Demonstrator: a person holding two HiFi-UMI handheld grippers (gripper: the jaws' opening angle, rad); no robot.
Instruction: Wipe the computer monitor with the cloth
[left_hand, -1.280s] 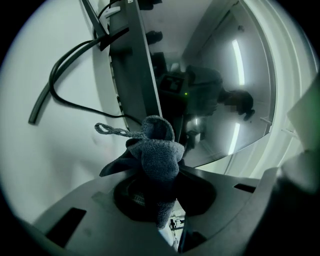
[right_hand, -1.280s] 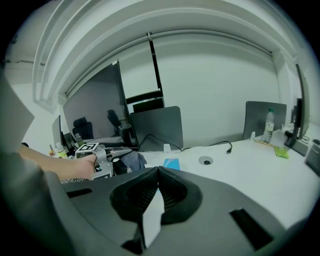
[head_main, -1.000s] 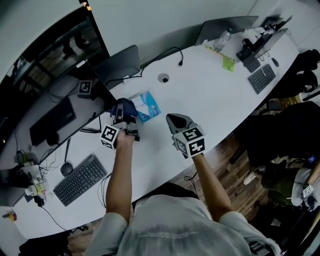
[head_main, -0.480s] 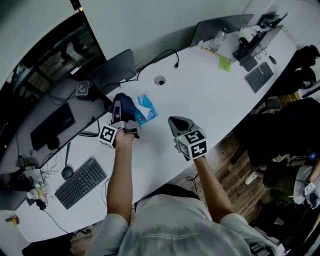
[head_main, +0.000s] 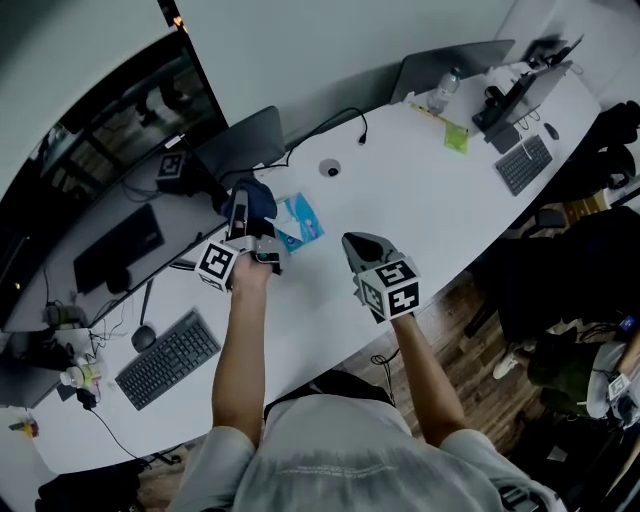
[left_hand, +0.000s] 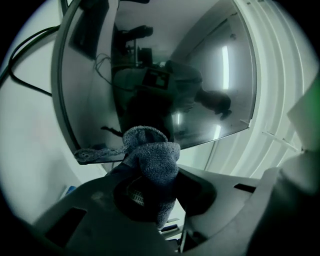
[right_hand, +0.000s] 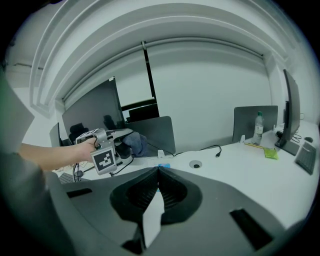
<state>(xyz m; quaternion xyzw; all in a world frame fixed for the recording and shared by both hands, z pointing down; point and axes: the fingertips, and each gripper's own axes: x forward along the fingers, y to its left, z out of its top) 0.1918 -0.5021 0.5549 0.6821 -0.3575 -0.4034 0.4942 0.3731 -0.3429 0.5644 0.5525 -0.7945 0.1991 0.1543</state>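
Head view, with both gripper views. The white desk (head_main: 430, 190) carries a large dark monitor (head_main: 110, 150) at the person's left. The left gripper (head_main: 240, 212) is raised just beside the screen's lower right corner. Its jaws are clamped on a bunched blue cloth (head_main: 256, 196), which sticks out past the fingertips. In the left gripper view the cloth (left_hand: 152, 155) stands in front of the glossy panel (left_hand: 160, 75); contact cannot be confirmed. The right gripper (head_main: 362, 245) hovers over the desk, well apart from the screen, with its jaws closed on nothing.

Step in hand, as judged: bringing the cloth to the screen to begin wiping. To do it well, only the protruding fold should meet the glass, never the hard jaws. Pressure should be light, since the panel may rock on its stand. Strokes should overlap and run from one edge across. The loose tail of cloth should be kept from snagging the bezel.

Writing: none is legible. A blue packet (head_main: 300, 218) beside the left gripper bears print too small to read. The gripper cubes show only square black-and-white patterns.
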